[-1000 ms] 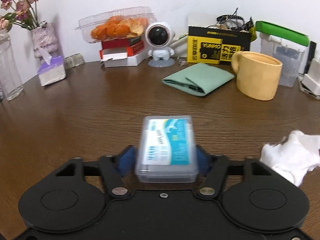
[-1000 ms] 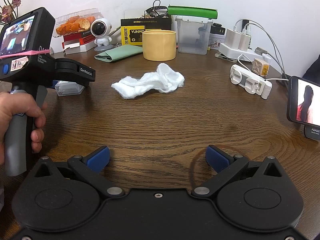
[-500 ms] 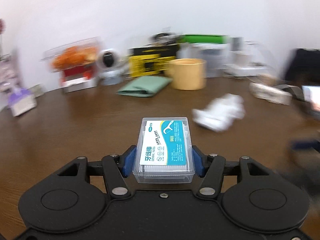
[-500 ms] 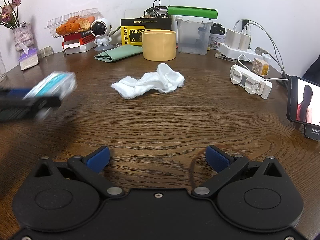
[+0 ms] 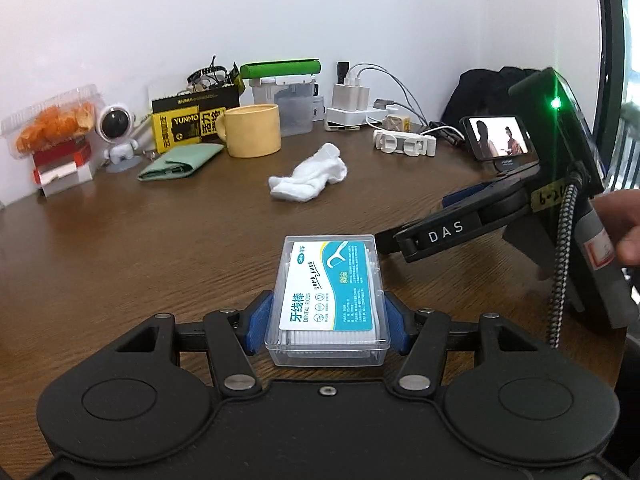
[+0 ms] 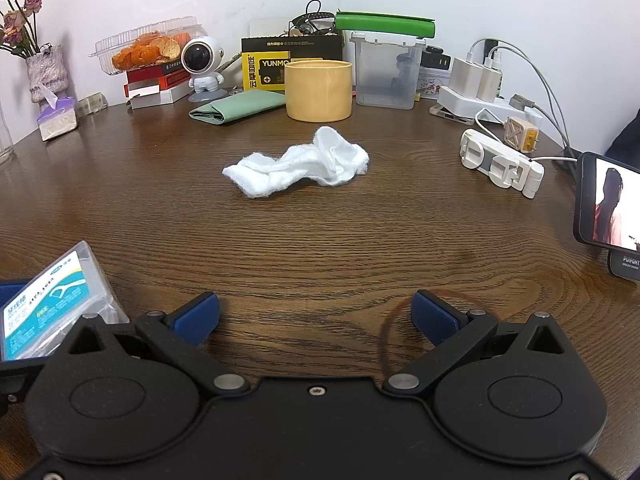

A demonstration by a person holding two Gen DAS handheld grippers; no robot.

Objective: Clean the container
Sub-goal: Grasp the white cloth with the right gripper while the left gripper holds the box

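My left gripper (image 5: 327,320) is shut on a clear plastic dental floss box (image 5: 330,294) with a blue and white label, held above the wooden table. The box also shows at the lower left of the right wrist view (image 6: 52,304). A crumpled white cloth (image 6: 298,168) lies on the table ahead of my right gripper (image 6: 316,314), which is open and empty, low over the table. The cloth also shows in the left wrist view (image 5: 310,178). My right gripper's body (image 5: 500,208) sits just right of the box.
Along the back wall stand a yellow mug (image 6: 319,90), a folded green cloth (image 6: 236,106), a clear bin with a green lid (image 6: 386,68), a yellow box, an astronaut figure (image 6: 202,66) and a snack tray. Chargers, a white clip (image 6: 500,162) and a phone (image 6: 610,206) are at the right.
My left gripper has lifted the floss box off the table and swung it right, close beside my right gripper. The right gripper and the cloth have not moved.
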